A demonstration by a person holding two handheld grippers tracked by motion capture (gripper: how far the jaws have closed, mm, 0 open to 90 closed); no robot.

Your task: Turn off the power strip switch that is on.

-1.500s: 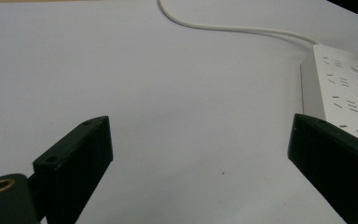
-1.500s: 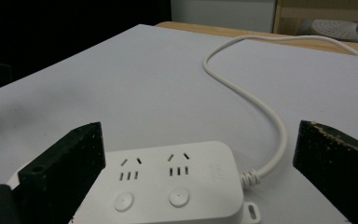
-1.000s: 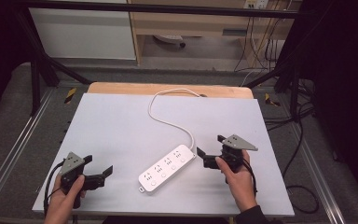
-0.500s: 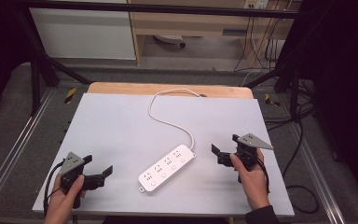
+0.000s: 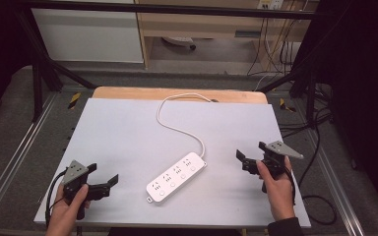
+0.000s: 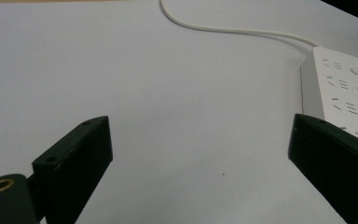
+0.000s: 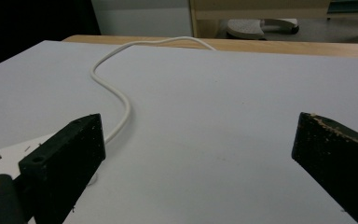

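Claws both wide open, empty: left claw [image 5: 103, 183] near worktop [image 5: 128, 132] front-left corner; right claw [image 5: 248, 161] at right, apart from strip; power strip [image 5: 176, 177] lies diagonal between them, cord [image 5: 177, 125] trailing back; looks like approach stage; next: close in, straddle strip ends squarely.

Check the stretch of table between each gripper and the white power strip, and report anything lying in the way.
Nothing visible does. Bare table lies between the left gripper and the power strip, and between the right gripper and it. The strip's own cord runs off toward the far edge, away from both open grippers.
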